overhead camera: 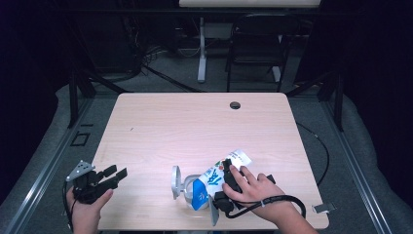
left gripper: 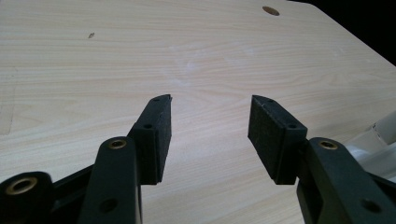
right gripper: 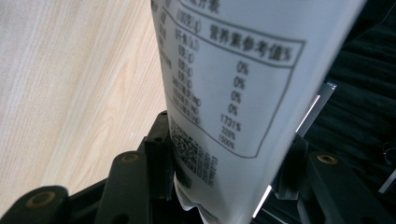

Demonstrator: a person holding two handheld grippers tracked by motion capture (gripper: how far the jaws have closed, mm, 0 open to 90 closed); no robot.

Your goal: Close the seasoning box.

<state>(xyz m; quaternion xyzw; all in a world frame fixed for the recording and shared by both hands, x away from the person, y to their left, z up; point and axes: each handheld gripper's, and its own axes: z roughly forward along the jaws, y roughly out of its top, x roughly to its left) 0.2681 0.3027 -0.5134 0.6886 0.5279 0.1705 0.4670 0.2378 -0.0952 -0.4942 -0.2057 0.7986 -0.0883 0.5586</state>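
Observation:
A white and blue printed pouch [overhead camera: 212,178] lies tilted near the table's front edge, its blue end down at a clear container [overhead camera: 186,189]. A round grey lid [overhead camera: 175,182] stands on edge at that container's left. My right gripper [overhead camera: 225,176] is shut on the pouch under a person's hand. In the right gripper view the pouch's white label side [right gripper: 224,70] rises between both jaws of the right gripper [right gripper: 224,154], which press on its sides. My left gripper [overhead camera: 116,173] is held off the table's front left corner, open with nothing between its jaws [left gripper: 210,116].
The wooden table [overhead camera: 195,122] has a cable hole [overhead camera: 235,105] at the back. A black chair [overhead camera: 258,44] and a white desk leg [overhead camera: 201,48] stand beyond it. A clear, whitish object [left gripper: 385,135] shows at the right edge of the left gripper view.

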